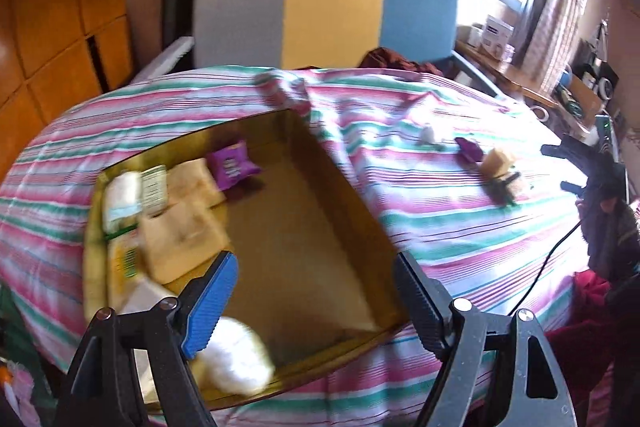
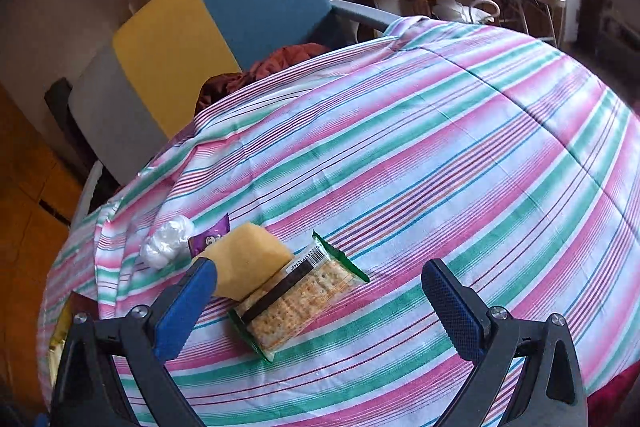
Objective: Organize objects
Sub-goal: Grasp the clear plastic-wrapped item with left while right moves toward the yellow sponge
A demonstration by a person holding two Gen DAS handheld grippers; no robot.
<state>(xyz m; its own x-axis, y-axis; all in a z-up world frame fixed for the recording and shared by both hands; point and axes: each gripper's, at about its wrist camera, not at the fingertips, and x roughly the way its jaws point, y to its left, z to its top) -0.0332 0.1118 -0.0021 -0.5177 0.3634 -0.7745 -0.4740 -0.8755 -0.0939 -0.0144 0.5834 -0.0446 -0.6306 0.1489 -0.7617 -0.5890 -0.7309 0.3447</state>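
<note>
Cracker pack [image 2: 298, 297] in clear and green wrap lies on the striped bedsheet [image 2: 420, 163] between the spread fingers of the right gripper [image 2: 320, 311], barcode strip up, pale square crackers showing through the film. Nothing is clamped; both blue pads stand wide apart with the pack nearer the left pad. Touching the pack's far end is a yellow sponge [image 2: 250, 263], and just beyond that a purple snack packet [image 2: 208, 237] and a crumpled clear plastic wad [image 2: 166, 241]. Only the right wrist view shows these four clearly.

From the left wrist view the same group appears small and blurred off to the right on the sheet: sponge [image 1: 498, 159], purple packet [image 1: 468, 149], plastic wad [image 1: 428, 135], and the pack as a dark smear [image 1: 506, 187], with the right gripper [image 1: 576, 167] near them. What this view alone shows is the cardboard box [image 1: 344, 195], open on top, sitting on the sheet. Its left half holds another purple packet [image 1: 234, 167], tan sponges [image 1: 180, 239], a white wrapped pack [image 1: 122, 195] and a label-bearing packet [image 1: 154, 187]; its right half is bare cardboard. The left gripper [image 1: 316, 303] hovers over the box's near edge, fingers wide apart and holding nothing, with a blurred white fluffy lump [image 1: 236, 359] just below the blue pad.

A grey, yellow and blue chair back [image 1: 320, 7] stands behind the bed in both views.
</note>
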